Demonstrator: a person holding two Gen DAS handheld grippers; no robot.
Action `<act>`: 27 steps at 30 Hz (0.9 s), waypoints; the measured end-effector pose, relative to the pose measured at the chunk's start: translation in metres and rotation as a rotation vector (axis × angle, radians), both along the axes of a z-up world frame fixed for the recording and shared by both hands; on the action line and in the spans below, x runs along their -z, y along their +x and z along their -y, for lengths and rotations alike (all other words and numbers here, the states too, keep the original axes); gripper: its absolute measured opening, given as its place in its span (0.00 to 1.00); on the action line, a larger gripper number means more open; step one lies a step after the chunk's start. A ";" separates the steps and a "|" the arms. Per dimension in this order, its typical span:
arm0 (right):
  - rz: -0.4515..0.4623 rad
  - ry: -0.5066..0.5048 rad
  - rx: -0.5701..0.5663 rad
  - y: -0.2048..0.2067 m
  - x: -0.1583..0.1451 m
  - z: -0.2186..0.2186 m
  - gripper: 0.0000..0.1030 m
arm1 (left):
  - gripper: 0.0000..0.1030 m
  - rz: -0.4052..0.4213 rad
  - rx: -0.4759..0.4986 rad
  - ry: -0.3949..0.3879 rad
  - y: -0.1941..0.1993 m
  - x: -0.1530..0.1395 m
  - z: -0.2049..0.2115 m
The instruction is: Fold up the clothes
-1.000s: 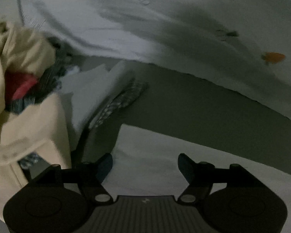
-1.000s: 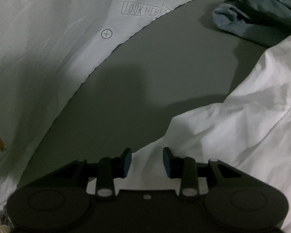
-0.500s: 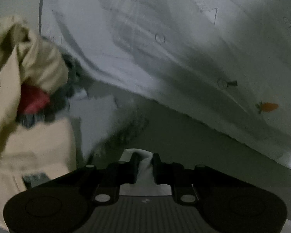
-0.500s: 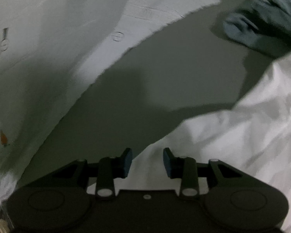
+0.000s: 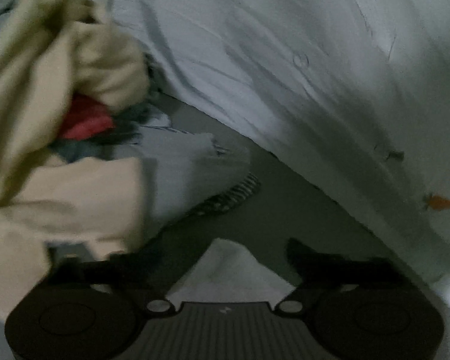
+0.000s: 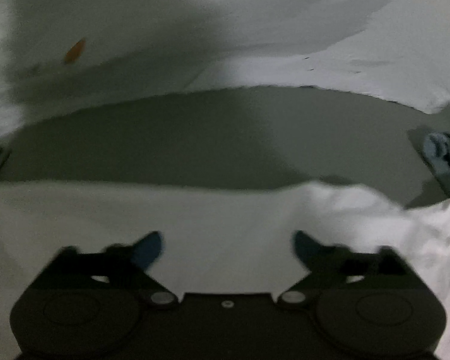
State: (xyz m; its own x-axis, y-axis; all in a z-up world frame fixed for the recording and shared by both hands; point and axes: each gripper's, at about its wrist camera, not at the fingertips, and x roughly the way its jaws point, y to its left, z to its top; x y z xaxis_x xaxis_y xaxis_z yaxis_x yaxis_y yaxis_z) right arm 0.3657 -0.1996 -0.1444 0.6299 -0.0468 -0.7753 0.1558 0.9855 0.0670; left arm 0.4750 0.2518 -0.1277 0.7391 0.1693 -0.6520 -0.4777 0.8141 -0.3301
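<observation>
Both my tongs have just been opening. The left tongs (image 5: pixel 243 258) stand released over a corner of the white garment (image 5: pixel 225 267); the right tongs (image 6: pixel 228 249) gape above its near fold, gripping nothing. One fold looks laid; more remain. An unfolded pile (image 5: pixel 54 120) waits far left. No containers show.

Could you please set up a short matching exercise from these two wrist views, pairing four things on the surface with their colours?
Things:
1. Crumpled garment on the pile
2. Cloth tucked under it
3. Small carrot print on the sheet
4. Garment at the right edge

Colours:
A. orange
B. blue
C. beige
D. red

Pairs: 1-C, 2-D, 3-A, 4-B
</observation>
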 end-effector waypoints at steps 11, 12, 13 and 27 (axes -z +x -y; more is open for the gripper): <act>0.049 -0.002 0.090 -0.082 0.039 -0.004 1.00 | 0.98 0.038 -0.179 -0.439 -0.187 0.010 -0.002; 0.059 0.008 0.103 -0.087 0.041 0.000 1.00 | 0.98 0.047 -0.215 -0.490 -0.201 0.016 -0.004; 0.070 0.024 0.117 -0.090 0.043 0.004 1.00 | 0.98 0.054 -0.256 -0.540 -0.215 0.023 -0.008; 0.152 -0.086 0.036 -0.097 0.062 -0.002 1.00 | 0.92 0.066 -0.246 -0.445 -0.229 0.054 -0.023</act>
State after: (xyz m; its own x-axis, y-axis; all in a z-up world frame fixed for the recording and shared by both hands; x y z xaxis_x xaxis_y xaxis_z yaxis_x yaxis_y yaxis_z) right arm 0.2691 -0.1975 -0.2064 0.7366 -0.1336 -0.6630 0.1853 0.9826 0.0079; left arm 0.2461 0.2744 -0.1819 0.7540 0.0604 -0.6540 -0.6043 0.4539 -0.6548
